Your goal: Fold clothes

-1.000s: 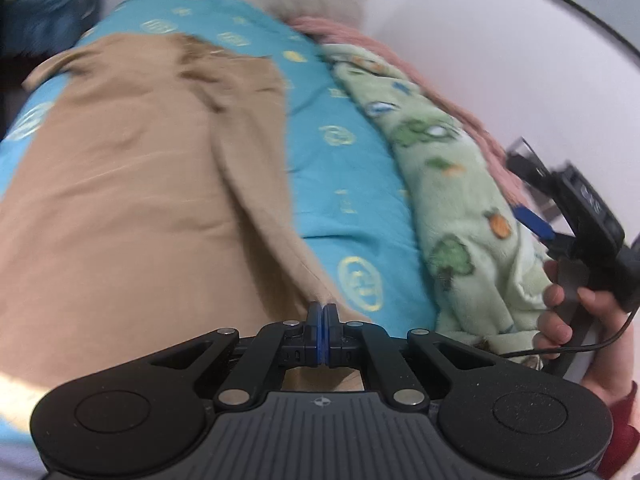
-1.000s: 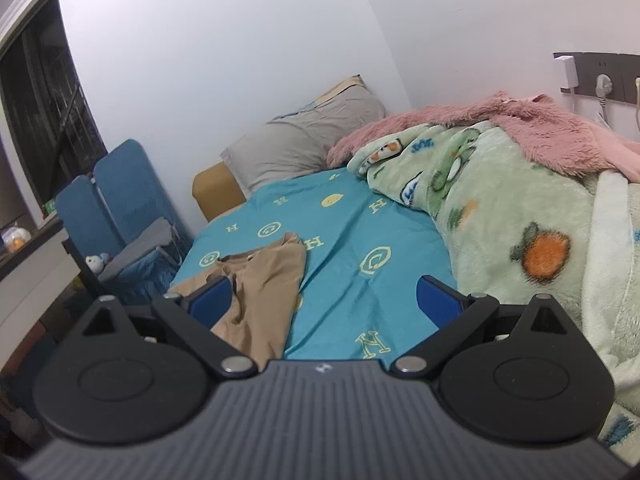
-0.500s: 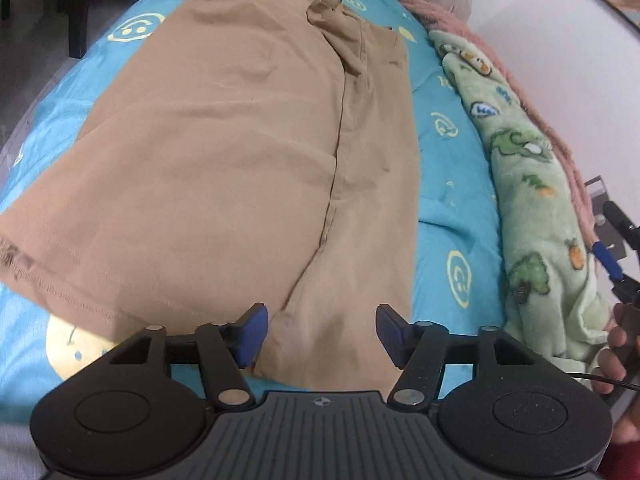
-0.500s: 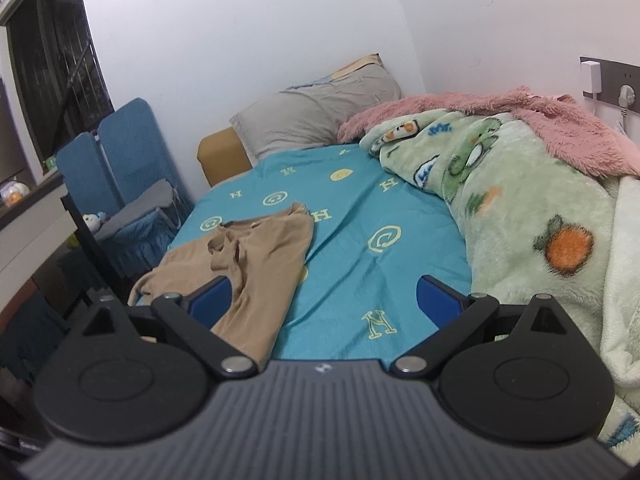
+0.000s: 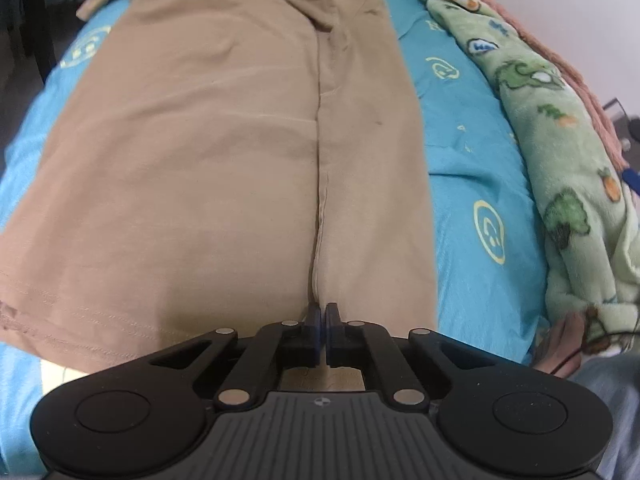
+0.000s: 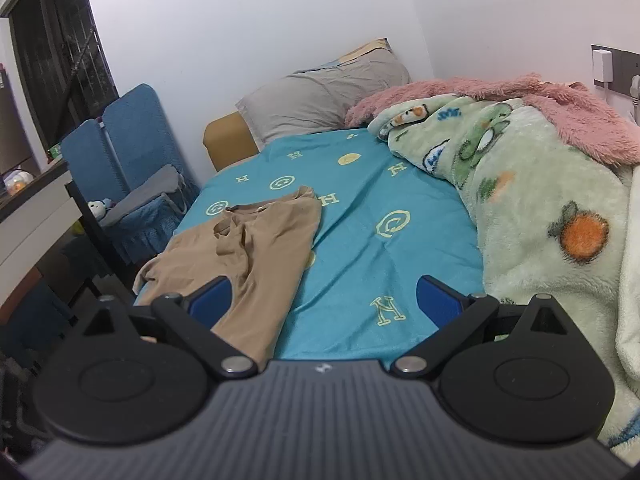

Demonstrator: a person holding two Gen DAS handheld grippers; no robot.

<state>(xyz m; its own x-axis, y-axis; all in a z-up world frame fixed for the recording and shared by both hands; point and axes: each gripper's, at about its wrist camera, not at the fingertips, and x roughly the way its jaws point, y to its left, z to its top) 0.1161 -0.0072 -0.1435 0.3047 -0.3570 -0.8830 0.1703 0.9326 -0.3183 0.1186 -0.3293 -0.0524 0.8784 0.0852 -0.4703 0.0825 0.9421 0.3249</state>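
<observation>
A tan T-shirt lies flat on the blue bedsheet, its right side folded over along a lengthwise fold edge. My left gripper is shut at the shirt's near hem, where that fold edge ends; cloth seems pinched between the pads. In the right wrist view the shirt lies on the left part of the bed. My right gripper is open and empty, held above the bed's near end, to the right of the shirt.
A green cartoon blanket and a pink fluffy blanket are piled along the bed's right side. A grey pillow lies at the head. A blue chair stands left of the bed. A hand shows at right.
My left gripper, open above the hem half a second ago, has dropped to the hem and shut. The right gripper has stayed open and drifted a little.
</observation>
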